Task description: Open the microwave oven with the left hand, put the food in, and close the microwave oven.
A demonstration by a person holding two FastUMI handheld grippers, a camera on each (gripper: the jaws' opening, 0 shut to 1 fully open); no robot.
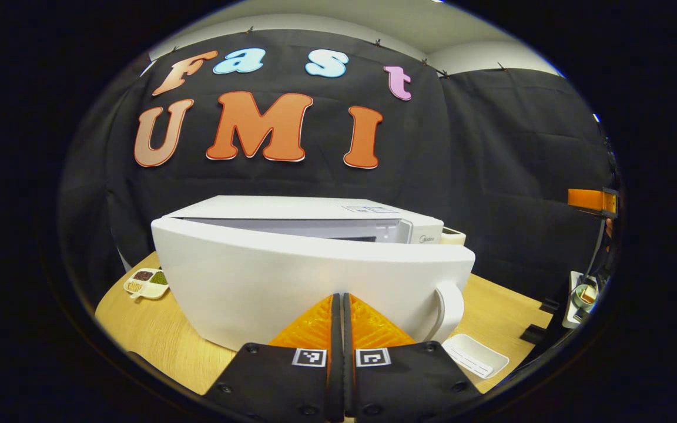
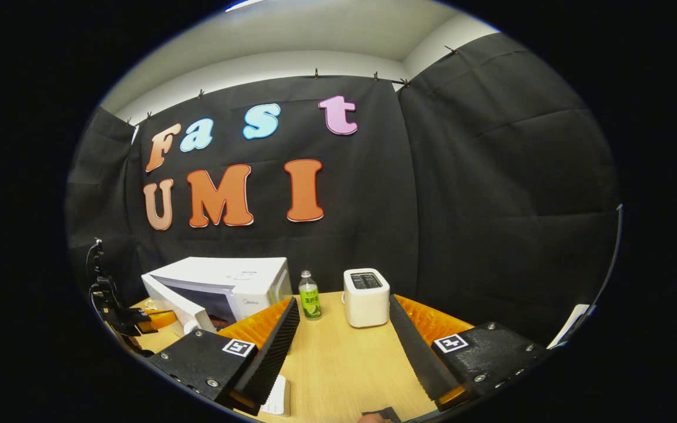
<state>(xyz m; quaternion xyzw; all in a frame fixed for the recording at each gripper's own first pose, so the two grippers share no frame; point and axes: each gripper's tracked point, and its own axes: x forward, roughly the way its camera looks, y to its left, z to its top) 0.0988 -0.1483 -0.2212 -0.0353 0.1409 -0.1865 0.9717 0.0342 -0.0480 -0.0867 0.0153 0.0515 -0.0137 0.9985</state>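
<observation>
Left gripper (image 1: 338, 305), fingers pressed together, faces the part-open door (image 1: 315, 282) of the microwave (image 1: 291, 208). The door is probably rigid, smooth and light-swinging; take its handle (image 1: 450, 308) just right. Right gripper (image 2: 344, 329) spread, microwave far left.

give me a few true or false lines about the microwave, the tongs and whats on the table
1. The microwave door is partly open. True.
2. The left tongs are spread wide apart. False: their fingers lie together, with nothing between them.
3. The right tongs are open and empty. True.
4. A green-labelled bottle stands between the microwave and the toaster. True.
5. The toaster lies tipped on its side. False: it stands upright, slots facing up.
6. The divided dish beside the microwave is bare. False: its compartments hold small foods.
</observation>
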